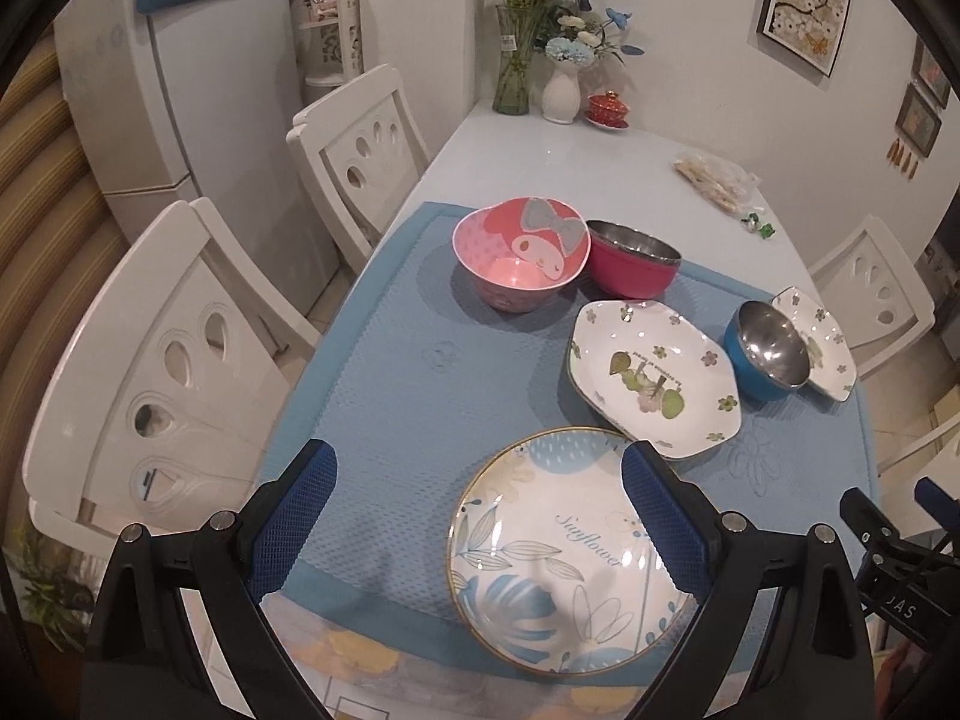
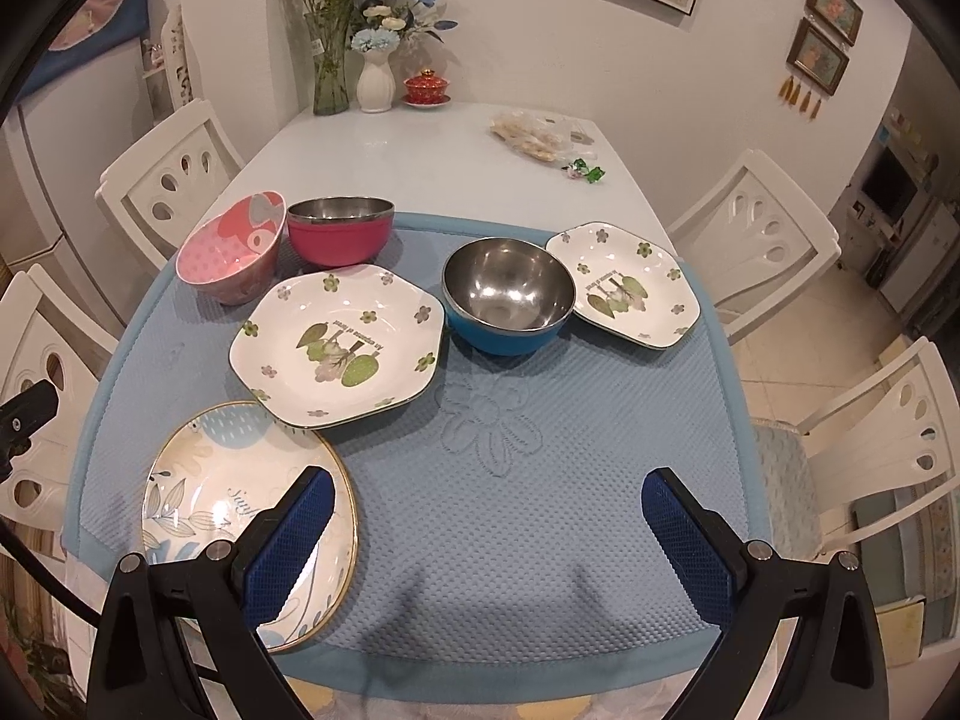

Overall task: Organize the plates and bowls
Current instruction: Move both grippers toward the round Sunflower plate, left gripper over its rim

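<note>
Nearest: my left tool point(image 1: 480, 516), jaws wide apart and empty, hovering over the round sunflower plate point(image 1: 558, 552); its right pad overlaps the plate's far right rim in view, its left pad hangs over bare mat.

My right tool point(image 2: 487, 531), likewise spread and holding nothing, over the blue mat point(image 2: 510, 480); the same plate lies to its left, partly hidden behind the left pad. The left tool is the nearer to it, I judge.

Middle: large floral plate point(image 2: 339, 345), its near edge seeming to overlap the sunflower plate's far rim, though contact is unclear. Blue steel bowl point(image 2: 507, 297) just beside the small floral plate point(image 2: 627, 288), hiding its left edge.

Far: pink cartoon bowl point(image 1: 519, 255) against the red steel bowl point(image 1: 630, 264).

Beyond, on the desk point(image 2: 432, 162): vases, a red lidded cup, a bag with indistinct contents.
</note>
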